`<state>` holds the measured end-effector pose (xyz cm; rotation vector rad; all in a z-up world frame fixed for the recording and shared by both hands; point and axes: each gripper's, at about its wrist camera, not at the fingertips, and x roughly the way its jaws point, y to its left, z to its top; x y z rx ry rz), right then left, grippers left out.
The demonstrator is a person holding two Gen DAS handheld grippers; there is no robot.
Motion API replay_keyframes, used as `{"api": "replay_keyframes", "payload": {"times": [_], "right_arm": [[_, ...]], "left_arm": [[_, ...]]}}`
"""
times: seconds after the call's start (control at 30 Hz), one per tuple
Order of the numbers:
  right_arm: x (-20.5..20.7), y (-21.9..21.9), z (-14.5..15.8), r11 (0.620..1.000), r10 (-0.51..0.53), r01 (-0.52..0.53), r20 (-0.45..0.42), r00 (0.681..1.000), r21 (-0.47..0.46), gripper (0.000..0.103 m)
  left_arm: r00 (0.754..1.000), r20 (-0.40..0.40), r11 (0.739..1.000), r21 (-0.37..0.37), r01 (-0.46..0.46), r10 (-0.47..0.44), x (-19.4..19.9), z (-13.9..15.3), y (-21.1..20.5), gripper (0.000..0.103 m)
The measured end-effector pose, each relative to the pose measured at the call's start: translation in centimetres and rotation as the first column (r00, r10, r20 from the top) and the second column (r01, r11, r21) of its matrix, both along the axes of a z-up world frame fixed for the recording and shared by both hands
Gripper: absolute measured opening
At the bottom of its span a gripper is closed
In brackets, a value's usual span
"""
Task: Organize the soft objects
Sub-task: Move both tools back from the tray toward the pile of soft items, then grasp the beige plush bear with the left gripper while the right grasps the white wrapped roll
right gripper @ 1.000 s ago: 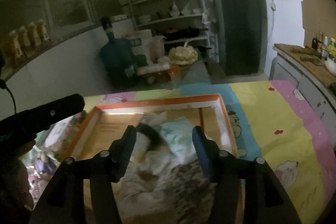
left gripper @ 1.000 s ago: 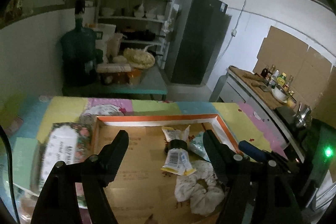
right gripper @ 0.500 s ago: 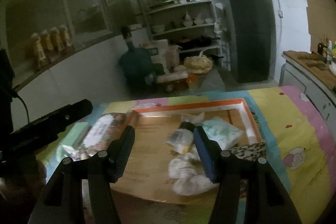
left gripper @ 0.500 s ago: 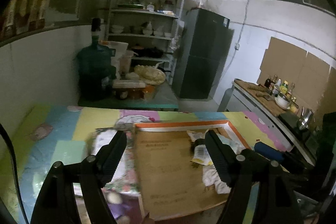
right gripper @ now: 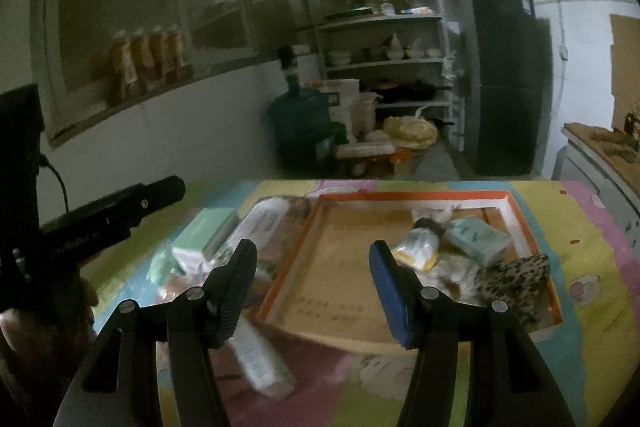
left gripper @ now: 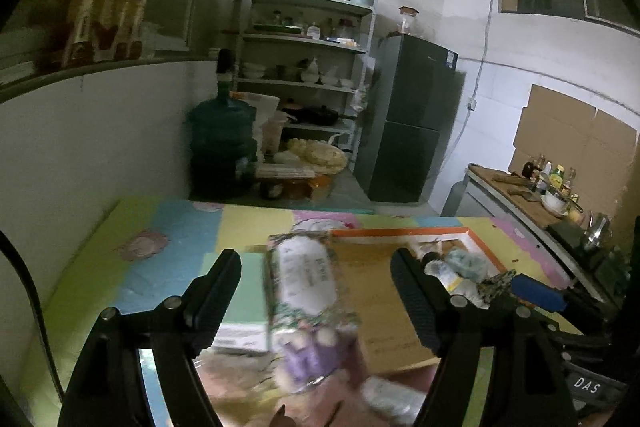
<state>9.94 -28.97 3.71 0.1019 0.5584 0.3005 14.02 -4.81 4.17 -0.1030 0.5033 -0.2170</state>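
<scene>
A shallow cardboard box with an orange rim (right gripper: 408, 194) (left gripper: 400, 233) lies on the patchwork mat. Its right side holds a yellow-white pouch (right gripper: 416, 247), a teal packet (right gripper: 476, 237) (left gripper: 466, 261), pale crumpled cloth (right gripper: 452, 275) and a leopard-print cloth (right gripper: 512, 279) (left gripper: 496, 281). Left of the box lies a floral wipes pack (left gripper: 306, 279) (right gripper: 264, 223). My left gripper (left gripper: 316, 291) hovers open above that pack without touching it. My right gripper (right gripper: 312, 285) is open and empty over the box's front left corner; its blue finger (left gripper: 538, 293) shows in the left wrist view.
A pale green box (left gripper: 236, 291) (right gripper: 204, 227) lies beside the wipes pack, and another blurred pack (right gripper: 260, 359) lies at the mat's front. Behind the table stand a water jug (left gripper: 222, 147), shelves (left gripper: 304, 83) and a fridge (left gripper: 412, 115). A white wall runs along the left.
Both grippers have drawn back and swung left. The box has slid to the right in both views. The floral wipes pack now sits between the left fingers' lines of sight.
</scene>
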Motion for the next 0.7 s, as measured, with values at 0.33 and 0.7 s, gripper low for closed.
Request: {"api": "replay_keyframes", "payload": {"times": [0.33, 0.7], "right_arm": [[-1.8, 5.1, -3.4, 0.986, 0.114, -0.119, -0.048, 0.992, -0.114, 0.06], [-1.5, 6.6, -8.1, 0.97, 0.139, -0.167, -0.163, 0.977, -0.175, 0.06]], "left_arm": [[0.998, 0.003, 0.998, -0.013, -0.056, 0.056, -2.6, -1.4, 5.6, 0.077], [0.999, -0.01, 0.999, -0.009, -0.054, 0.053, -4.9, -4.6, 8.9, 0.077]]}}
